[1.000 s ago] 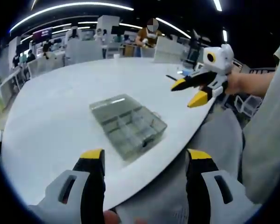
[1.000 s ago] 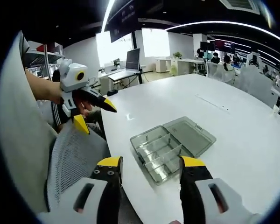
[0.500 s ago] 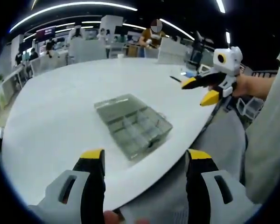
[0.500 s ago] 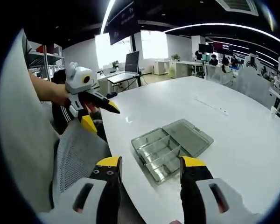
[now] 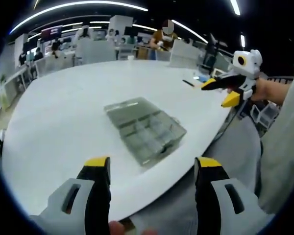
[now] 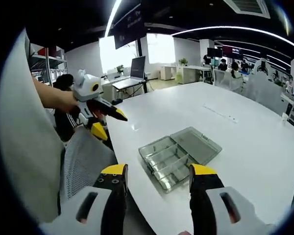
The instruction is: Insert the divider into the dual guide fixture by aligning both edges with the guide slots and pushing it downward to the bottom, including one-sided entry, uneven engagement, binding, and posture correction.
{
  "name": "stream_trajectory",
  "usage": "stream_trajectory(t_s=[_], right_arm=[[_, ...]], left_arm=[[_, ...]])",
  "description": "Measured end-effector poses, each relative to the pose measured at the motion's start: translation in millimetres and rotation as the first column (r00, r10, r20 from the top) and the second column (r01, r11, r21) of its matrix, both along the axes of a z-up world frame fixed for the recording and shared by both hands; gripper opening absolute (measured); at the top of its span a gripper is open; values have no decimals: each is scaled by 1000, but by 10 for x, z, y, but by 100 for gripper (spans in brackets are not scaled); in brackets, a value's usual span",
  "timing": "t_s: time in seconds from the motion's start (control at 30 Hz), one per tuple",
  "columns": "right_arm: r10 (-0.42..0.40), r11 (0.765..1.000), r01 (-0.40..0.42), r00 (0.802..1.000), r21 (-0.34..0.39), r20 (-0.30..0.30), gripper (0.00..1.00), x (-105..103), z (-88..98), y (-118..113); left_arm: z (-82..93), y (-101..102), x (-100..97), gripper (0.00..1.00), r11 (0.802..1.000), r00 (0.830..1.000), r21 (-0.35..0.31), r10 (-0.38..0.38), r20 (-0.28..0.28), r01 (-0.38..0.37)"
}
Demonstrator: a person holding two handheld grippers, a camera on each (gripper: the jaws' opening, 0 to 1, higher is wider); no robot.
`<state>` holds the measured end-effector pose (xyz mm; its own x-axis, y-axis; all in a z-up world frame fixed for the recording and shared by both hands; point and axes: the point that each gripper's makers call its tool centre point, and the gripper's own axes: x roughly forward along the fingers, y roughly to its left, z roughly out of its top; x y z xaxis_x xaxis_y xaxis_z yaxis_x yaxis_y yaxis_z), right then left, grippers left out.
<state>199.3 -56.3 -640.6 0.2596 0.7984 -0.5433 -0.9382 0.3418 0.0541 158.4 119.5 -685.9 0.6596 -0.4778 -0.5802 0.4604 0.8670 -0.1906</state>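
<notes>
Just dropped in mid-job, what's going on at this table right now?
A person holds a hand-held gripper in each hand at the edge of a round white table. The left hand-held gripper and right hand-held gripper are both open, empty and off the table. A clear compartment box lies open near the table's edge, its lid flat beside the tray. Neither hand-held gripper touches it, and I can't make out a separate divider yet.

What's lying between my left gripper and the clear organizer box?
Nothing: in the left gripper view, only bare white table separates the open left gripper from the organizer box.
</notes>
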Motion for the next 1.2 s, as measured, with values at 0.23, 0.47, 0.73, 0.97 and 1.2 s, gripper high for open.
stream_trajectory(t_s=[0.23,0.47,0.73,0.97,1.2], right_arm=[[2,1000,-2,1000,1,8,47,-14,60,13],[5,1000,-5,1000,-4,22,47,-8,128,17],[14,1000,-14,999,-11,30,48,-21,165,40],[25,1000,-25,999,-14,37,48,-22,205,83],[38,999,-37,999,-23,39,48,-15,228,133]], left_arm=[[-23,71,6,67,1000,1000,0,14,-6,-14],[-79,127,15,67,1000,1000,-3,24,-14,-24],[-113,170,22,67,1000,999,-5,30,-20,-30],[-183,224,30,66,999,999,-7,40,-32,-40],[-219,247,48,66,999,998,-11,43,-36,-43]])
